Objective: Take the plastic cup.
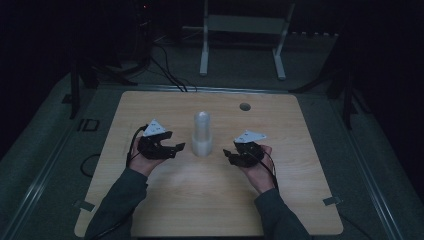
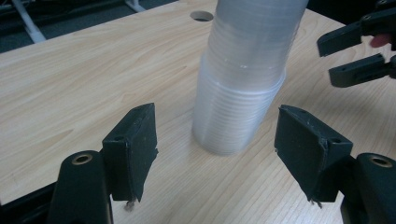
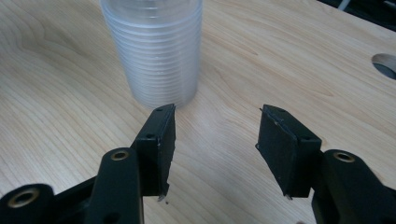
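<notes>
Closest to the near edge of the table (image 1: 165,210) you've got two sleeved forearms coming in, each hand holding a gripper just above the wood. The left gripper (image 1: 176,147) sits left of centre with its jaws spread apart and nothing between them; in the left gripper view (image 2: 215,154) both black pads frame bare wood, and the cup stack (image 2: 243,88) stands just past them, not touching either pad. The right gripper (image 1: 228,155) is right of centre, pointing in toward the middle. In its own view (image 3: 215,140) the jaws have a clear gap with only tabletop in it, so it's open too and holding nothing, though that gap looks narrower than the left one. The stack (image 3: 154,51) there sits just beyond the left-hand pad, close but apart from it. From the high view the stack (image 1: 202,134) is upright, roughly in the middle of the table, between the two grippers, and it looks like clear plastic cups nested together, wider at the base. Further back, near the far edge and right of centre, there's a round hole (image 1: 244,106) in the tabletop. Past the table there's a white frame (image 1: 245,35) on the floor and some cables (image 1: 167,70), all pretty dark.
</notes>
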`<state>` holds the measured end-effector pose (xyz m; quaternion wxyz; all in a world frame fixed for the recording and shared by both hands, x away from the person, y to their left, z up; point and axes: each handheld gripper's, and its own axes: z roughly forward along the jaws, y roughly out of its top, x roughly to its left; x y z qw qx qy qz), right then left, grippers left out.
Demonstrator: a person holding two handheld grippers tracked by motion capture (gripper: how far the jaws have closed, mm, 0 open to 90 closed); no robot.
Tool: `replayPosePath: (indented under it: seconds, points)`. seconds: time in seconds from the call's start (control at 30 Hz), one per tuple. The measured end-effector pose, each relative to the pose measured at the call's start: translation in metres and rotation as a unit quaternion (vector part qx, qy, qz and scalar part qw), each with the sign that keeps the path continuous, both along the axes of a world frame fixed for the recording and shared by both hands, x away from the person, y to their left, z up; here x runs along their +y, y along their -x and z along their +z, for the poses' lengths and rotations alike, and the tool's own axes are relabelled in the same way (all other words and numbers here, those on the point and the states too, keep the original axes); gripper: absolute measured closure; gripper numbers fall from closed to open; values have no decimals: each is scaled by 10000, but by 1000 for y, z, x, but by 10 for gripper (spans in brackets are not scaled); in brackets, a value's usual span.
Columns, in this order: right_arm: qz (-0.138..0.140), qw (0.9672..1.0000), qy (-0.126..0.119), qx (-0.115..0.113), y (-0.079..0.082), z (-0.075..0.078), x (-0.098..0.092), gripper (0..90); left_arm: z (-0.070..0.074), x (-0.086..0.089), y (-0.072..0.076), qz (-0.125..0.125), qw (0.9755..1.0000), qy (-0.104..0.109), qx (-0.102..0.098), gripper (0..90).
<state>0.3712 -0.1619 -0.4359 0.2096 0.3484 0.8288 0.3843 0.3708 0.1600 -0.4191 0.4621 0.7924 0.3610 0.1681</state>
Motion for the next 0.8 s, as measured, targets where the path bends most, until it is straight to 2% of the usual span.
replayPosePath:
  seconds: [0.33,0.47,0.57,0.8]
  points:
    - [96,9999,-11,-57,-4,-2,9,495,18,-11,-6,-169,9997,-125,-140,294]
    - [184,9997,-124,-91,-6,-4,13,497,26,-16,-9,-249,9993,-203,-211,293]
    - [228,9996,-129,-73,-6,-4,17,483,29,-19,-10,-282,9991,-210,-242,292]
    - [135,9998,-93,-108,-10,-5,23,423,38,-25,-13,-348,9988,-129,-314,289]
